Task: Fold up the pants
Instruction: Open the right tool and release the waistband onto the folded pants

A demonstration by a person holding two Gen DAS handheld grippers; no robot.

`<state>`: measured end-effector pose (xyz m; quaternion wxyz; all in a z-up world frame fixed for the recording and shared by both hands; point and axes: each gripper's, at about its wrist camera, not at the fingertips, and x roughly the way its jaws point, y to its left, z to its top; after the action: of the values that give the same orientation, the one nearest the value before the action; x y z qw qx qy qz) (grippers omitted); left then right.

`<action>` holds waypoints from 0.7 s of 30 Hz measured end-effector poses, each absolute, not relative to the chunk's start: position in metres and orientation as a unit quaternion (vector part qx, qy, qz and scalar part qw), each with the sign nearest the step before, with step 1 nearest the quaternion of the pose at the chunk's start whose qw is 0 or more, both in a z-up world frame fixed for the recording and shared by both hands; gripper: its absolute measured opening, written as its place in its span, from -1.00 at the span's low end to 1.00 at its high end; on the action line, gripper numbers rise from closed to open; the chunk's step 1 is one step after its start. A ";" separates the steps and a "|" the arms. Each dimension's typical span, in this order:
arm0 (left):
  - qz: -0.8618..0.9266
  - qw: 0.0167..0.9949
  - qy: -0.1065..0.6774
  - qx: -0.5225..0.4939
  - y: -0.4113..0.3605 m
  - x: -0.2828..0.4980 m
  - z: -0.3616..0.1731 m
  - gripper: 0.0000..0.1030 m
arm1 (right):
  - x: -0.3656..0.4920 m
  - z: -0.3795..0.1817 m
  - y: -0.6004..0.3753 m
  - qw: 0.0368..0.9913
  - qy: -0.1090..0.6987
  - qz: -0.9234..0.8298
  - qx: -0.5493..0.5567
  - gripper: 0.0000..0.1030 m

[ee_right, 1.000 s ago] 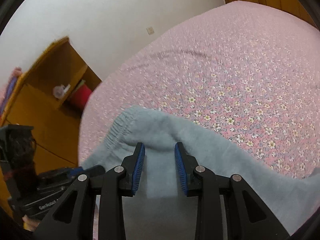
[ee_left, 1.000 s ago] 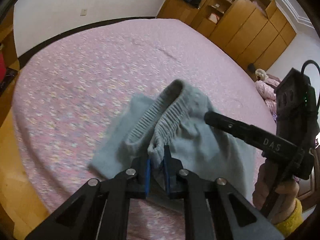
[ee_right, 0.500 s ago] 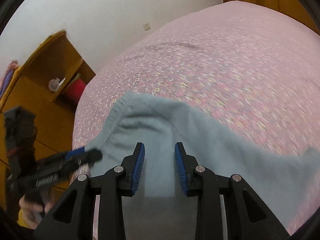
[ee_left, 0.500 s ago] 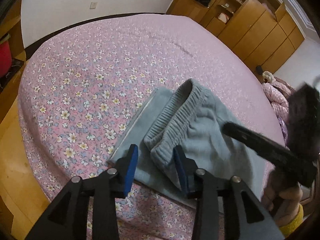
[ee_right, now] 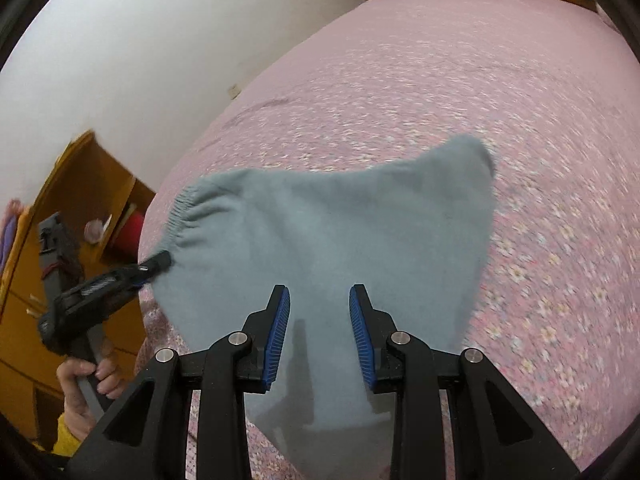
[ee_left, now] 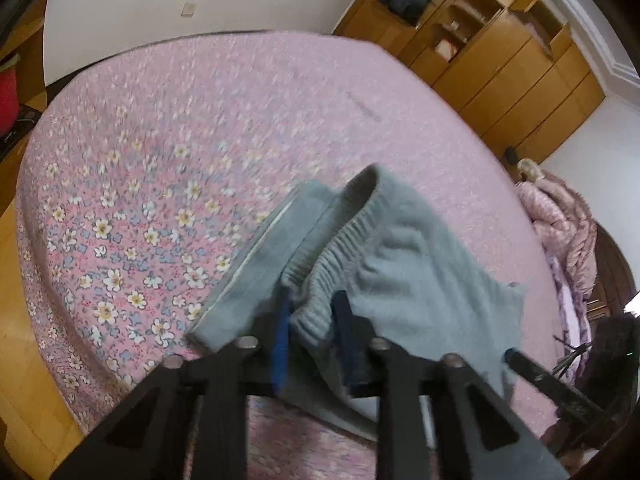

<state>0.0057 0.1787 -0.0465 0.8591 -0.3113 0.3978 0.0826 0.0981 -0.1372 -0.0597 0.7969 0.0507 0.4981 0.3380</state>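
Observation:
Grey-blue fleece pants (ee_left: 404, 276) lie folded on the pink flowered bed (ee_left: 160, 152). The ribbed waistband (ee_left: 316, 312) points toward my left gripper (ee_left: 314, 332). Its jaws are closing, the waistband corner fills the gap, and both blue pads touch it. In the right wrist view the pants (ee_right: 328, 232) spread ahead, and the left gripper's fingertips (ee_right: 158, 262) sit at the waistband edge. My right gripper (ee_right: 320, 332) hovers open over the cloth with nothing between its pads. One of its fingers (ee_left: 532, 368) shows at the pants' near right edge.
A wooden wardrobe (ee_left: 500, 60) lines the far right wall, with a pink quilt pile (ee_left: 560, 220) below it. Wood floor (ee_left: 16, 340) runs along the bed's left edge. A bedside shelf (ee_right: 84, 184) holds a red object. A person's hand (ee_right: 86, 376) grips the left handle.
The left jaws let go of the waistband, sank a little, and now close round it again. The right gripper swept sideways across the pants, still open. The cloth has dropped flatter onto the bed.

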 end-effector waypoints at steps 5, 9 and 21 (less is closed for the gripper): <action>0.080 0.885 0.365 -0.279 0.166 -0.017 -0.012 -0.66 | 0.102 -0.059 -0.150 0.803 0.489 0.336 0.058 -0.37; 0.113 0.876 0.386 -0.266 0.167 -0.021 -0.032 -0.66 | 0.103 -0.071 -0.151 0.798 0.499 0.333 0.060 -0.37; 0.109 0.887 0.384 -0.233 0.168 -0.032 -0.010 -0.42 | 0.104 -0.051 -0.158 0.821 0.465 0.324 0.060 -0.37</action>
<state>-0.0317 0.1677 -0.0096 0.8869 -0.2330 0.3838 0.1087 0.1041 -0.1580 -0.0506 0.8213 0.0605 0.4654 0.3243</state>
